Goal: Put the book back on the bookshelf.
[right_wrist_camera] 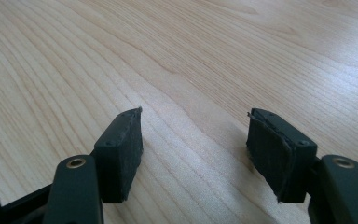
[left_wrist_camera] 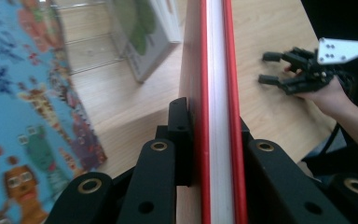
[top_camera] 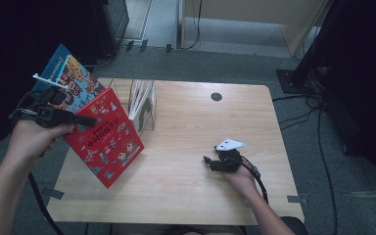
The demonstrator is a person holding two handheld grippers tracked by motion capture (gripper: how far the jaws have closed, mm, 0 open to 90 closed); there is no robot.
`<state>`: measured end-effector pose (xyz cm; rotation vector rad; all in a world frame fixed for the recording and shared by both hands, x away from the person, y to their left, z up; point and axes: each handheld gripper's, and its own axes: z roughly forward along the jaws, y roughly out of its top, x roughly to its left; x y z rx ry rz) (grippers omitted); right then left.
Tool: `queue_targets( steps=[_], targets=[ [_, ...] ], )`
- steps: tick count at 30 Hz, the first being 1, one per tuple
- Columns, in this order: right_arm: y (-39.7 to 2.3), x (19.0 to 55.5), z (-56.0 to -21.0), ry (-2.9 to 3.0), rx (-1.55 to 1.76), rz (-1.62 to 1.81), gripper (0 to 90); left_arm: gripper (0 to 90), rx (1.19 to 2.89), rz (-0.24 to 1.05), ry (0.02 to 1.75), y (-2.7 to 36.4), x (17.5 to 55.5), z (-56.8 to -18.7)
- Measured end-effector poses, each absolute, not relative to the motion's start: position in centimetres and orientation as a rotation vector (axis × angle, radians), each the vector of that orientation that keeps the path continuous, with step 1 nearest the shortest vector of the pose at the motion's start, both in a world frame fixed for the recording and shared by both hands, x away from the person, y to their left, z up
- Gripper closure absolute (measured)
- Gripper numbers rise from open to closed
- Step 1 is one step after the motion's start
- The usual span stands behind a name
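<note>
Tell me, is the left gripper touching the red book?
Touching. The left gripper view shows the left gripper pressing both sides of the red book.

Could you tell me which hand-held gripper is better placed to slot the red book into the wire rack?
Left, probably. The left hand-held gripper is clamped on the red book, close beside the wire rack. The right hand-held gripper rests open on the table, farther away.

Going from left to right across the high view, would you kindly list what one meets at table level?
Left gripper → red book → wire rack with upright books → right gripper.
</note>
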<state>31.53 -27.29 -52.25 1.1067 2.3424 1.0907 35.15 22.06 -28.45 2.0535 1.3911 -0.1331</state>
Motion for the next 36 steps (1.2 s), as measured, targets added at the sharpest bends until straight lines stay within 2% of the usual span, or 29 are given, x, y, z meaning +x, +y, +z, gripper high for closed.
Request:
queue_targets(
  steps=[10,19,25,36],
  targets=[
    [-27.3,31.5,-52.3,2.343,1.105,1.091,35.8,79.8,2.033,-0.055,1.482,23.9,36.4,-28.4],
    [-27.3,31.5,-52.3,2.349,1.100,1.092,35.8,79.8,1.992,-0.045,1.520,24.3,38.5,-28.2],
    [-27.3,31.5,-52.3,2.349,1.100,1.093,35.8,79.9,2.006,0.014,1.536,23.4,40.3,-27.8],
    [-27.3,31.2,-52.3,2.350,1.092,1.093,35.6,79.8,1.985,0.047,1.559,22.4,43.2,-28.7]
  ],
)
